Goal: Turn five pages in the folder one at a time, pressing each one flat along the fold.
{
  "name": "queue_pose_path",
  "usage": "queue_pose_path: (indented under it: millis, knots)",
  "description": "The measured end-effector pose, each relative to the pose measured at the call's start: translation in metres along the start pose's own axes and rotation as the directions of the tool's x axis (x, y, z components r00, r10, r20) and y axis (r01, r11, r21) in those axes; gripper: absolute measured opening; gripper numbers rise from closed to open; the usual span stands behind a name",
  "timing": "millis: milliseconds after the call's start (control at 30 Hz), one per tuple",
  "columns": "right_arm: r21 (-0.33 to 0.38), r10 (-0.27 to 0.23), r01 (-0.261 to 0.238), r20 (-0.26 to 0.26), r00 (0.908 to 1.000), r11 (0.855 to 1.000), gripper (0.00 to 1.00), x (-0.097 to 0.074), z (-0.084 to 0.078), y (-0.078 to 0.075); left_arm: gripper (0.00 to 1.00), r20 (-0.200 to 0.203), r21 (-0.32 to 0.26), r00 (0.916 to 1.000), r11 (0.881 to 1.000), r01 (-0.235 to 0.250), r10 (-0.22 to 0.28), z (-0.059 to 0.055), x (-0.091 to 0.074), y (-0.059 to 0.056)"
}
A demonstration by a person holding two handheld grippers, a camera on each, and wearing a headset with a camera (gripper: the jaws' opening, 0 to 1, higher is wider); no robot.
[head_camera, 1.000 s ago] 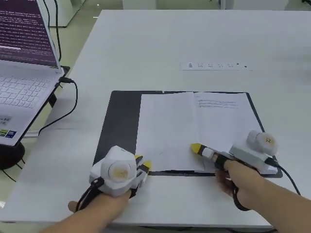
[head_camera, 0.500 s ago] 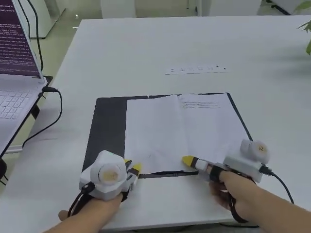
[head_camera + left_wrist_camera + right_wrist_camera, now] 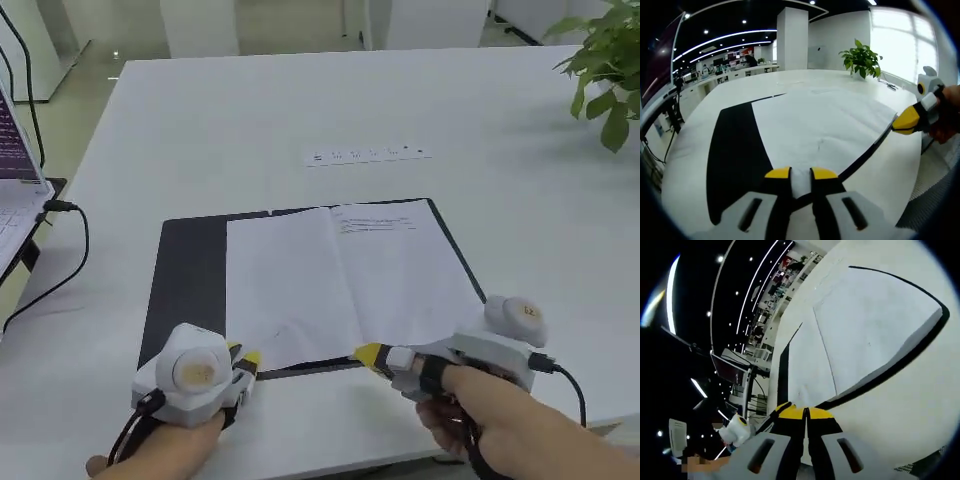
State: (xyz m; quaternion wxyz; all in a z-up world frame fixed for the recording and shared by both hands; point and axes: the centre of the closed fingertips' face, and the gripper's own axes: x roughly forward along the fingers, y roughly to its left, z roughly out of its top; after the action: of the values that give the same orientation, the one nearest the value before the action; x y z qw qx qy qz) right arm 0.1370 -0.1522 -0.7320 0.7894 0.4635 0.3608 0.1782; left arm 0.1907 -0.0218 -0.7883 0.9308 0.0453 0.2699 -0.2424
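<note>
Left gripper (image 3: 245, 356): at the near-left page corner; jaws almost together with white between them, so I cannot tell if they grip.
Folder (image 3: 185, 280): matte black, open flat on the table (image 3: 200, 120).
Pages (image 3: 280, 280): thin and white.
Fold (image 3: 345, 275): runs near-to-far.
Right gripper (image 3: 366, 353): jaws clenched at the fold's near end; my nearer tool.

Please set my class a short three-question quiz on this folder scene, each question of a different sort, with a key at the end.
1. True or false: the right gripper has its jaws closed together.
2. What lies on the table beyond the folder? A) a power strip B) a mug C) a stapler
3. Fill in: the folder's cover is ___ in colour.
Key: 1 true; 2 A; 3 black.
</note>
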Motion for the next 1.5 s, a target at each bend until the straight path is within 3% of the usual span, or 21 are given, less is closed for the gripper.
queue_pose_path:
  millis: [33, 133, 233, 300, 367, 433, 467, 500, 567, 700, 800, 867, 967, 1033, 1133, 1200, 1233, 1267, 1333, 1467, 1500]
  knots:
    - [0.003, 0.031, -0.031, 0.024, 0.9992, 1.0, 0.0, -0.006, 0.004, 0.013, 0.13, -0.001, -0.002, 1.0, 1.0, 0.0, 0.0, 0.0, 0.0, 0.0]
    - [-0.03, 0.05, -0.048, 0.049, 0.9975, 0.998, 0.0, -0.022, 0.016, 0.034, 0.13, -0.013, -0.01, 0.9999, 1.0, -0.004, 0.004, 0.001, 0.0, 0.001]
    - [-0.083, 0.062, -0.054, 0.102, 0.9929, 0.995, 0.0, -0.038, 0.032, 0.046, 0.13, -0.027, -0.038, 0.9996, 0.999, -0.008, 0.007, 0.001, 0.0, 0.001]
    - [-0.082, 0.05, -0.04, 0.129, 0.9904, 0.996, 0.0, -0.049, 0.041, 0.045, 0.14, -0.046, -0.108, 0.9989, 0.994, 0.0, -0.005, 0.002, 0.0, 0.0]
    - [-0.092, 0.028, -0.012, 0.175, 0.9841, 0.996, 0.0, -0.062, 0.053, 0.045, 0.17, -0.087, -0.168, 0.9958, 0.986, 0.013, -0.028, 0.002, -0.001, -0.002]
    - [-0.117, 0.027, -0.003, 0.209, 0.9775, 0.993, 0.0, -0.074, 0.062, 0.049, 0.19, -0.182, -0.208, 0.9823, 0.978, 0.007, -0.045, -0.001, -0.008, -0.007]
    - [-0.137, 0.02, 0.01, 0.221, 0.9751, 0.991, 0.0, -0.079, 0.065, 0.051, 0.2, -0.189, -0.215, 0.9811, 0.977, -0.002, -0.04, 0.002, -0.011, -0.008]
    - [-0.168, 0.006, 0.034, 0.235, 0.972, 0.985, 0.0, -0.086, 0.069, 0.052, 0.2, -0.127, -0.212, 0.9908, 0.977, 0.018, -0.046, 0.017, -0.015, -0.011]
    - [-0.229, -0.011, 0.07, 0.251, 0.9679, 0.971, 0.0, -0.097, 0.073, 0.055, 0.22, -0.023, -0.246, 0.9973, 0.967, 0.062, -0.07, 0.043, -0.025, -0.021]
    - [-0.265, -0.056, 0.133, 0.279, 0.9587, 0.955, 0.0, -0.113, 0.079, 0.054, 0.25, 0.036, -0.328, 0.9963, 0.941, 0.086, -0.078, 0.07, -0.053, -0.033]
    - [-0.327, -0.11, 0.203, 0.281, 0.9535, 0.923, 0.08, -0.122, 0.081, 0.048, 0.33, 0.115, -0.399, 0.993, 0.914, 0.072, -0.029, 0.091, -0.077, -0.032]
    - [-0.371, -0.152, 0.249, 0.272, 0.9503, 0.894, 0.19, -0.126, 0.081, 0.042, 0.41, 0.12, -0.431, 0.9926, 0.9, 0.066, -0.016, 0.094, -0.087, -0.032]
    - [-0.436, -0.196, 0.295, 0.258, 0.9462, 0.85, 0.31, -0.129, 0.079, 0.035, 0.48, 0.119, -0.433, 0.9928, 0.9, 0.042, 0.011, 0.095, -0.1, -0.03]
    - [-0.466, -0.235, 0.331, 0.254, 0.9385, 0.821, 0.37, -0.132, 0.079, 0.029, 0.52, 0.126, -0.41, 0.9908, 0.912, 0.005, 0.051, 0.095, -0.111, -0.025]
    - [-0.534, -0.27, 0.383, 0.279, 0.9214, 0.754, 0.51, -0.136, 0.086, 0.025, 0.64, 0.119, -0.397, 0.9902, 0.918, -0.02, 0.073, 0.089, -0.122, -0.021]
    - [-0.567, -0.284, 0.404, 0.291, 0.9135, 0.718, 0.61, -0.139, 0.089, 0.024, 0.73, 0.111, -0.385, 0.9914, 0.923, -0.022, 0.07, 0.085, -0.13, -0.023]
    - [-0.578, -0.292, 0.412, 0.293, 0.9104, 0.704, 0.63, -0.14, 0.09, 0.023, 0.75, 0.105, -0.374, 0.9918, 0.927, -0.028, 0.073, 0.083, -0.133, -0.022]
    - [-0.589, -0.295, 0.417, 0.296, 0.9084, 0.692, 0.64, -0.141, 0.091, 0.024, 0.77, 0.087, -0.333, 0.9929, 0.942, -0.048, 0.081, 0.078, -0.137, -0.02]
    - [-0.615, -0.28, 0.418, 0.312, 0.9078, 0.669, 0.66, -0.142, 0.093, 0.026, 0.82, 0.073, -0.277, 0.992, 0.958, -0.078, 0.102, 0.072, -0.145, -0.018]
    - [-0.638, -0.281, 0.449, 0.353, 0.8925, 0.625, 0.81, -0.144, 0.094, 0.024, 0.98, 0.094, -0.241, 0.9851, 0.963, -0.118, 0.144, 0.073, -0.157, -0.013]
    - [-0.647, -0.28, 0.448, 0.352, 0.8931, 0.616, 0.87, -0.143, 0.093, 0.024, 0.99, 0.095, -0.239, 0.984, 0.963, -0.124, 0.15, 0.072, -0.16, -0.012]
